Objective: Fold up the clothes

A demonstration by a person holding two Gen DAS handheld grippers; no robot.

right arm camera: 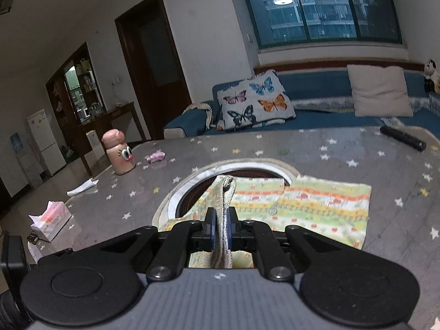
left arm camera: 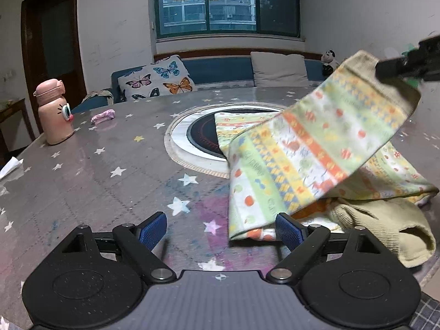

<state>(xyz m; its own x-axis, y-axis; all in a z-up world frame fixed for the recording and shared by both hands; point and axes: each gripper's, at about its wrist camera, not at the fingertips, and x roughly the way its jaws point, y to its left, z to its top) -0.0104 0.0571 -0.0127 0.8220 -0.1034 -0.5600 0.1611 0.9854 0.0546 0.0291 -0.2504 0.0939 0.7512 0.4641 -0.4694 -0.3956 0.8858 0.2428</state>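
Right gripper (right arm camera: 219,229): its two blue pads are pressed together on the ribbed cuff (right arm camera: 224,214) of the little pants (left arm camera: 310,148)

Left gripper (left arm camera: 221,229): its pads are spread wide and nothing is between them; the pad on the picture's right sits just beside the low end of the pant leg

Where the pants are: part lies flat on the starry table (left arm camera: 96,165), over the round cooker ring (left arm camera: 183,140); one leg is held up in the air

Long way of the leg: it slants from the low end near the left gripper up to the cuff at the top right of the left view

Which hand is nearer: the left one is nearest the low end, a bit to its right

Next move, I think: the left gripper slides right and pinches that low end

Watch out: the second cuff (left arm camera: 385,228) lies loose on the table close by
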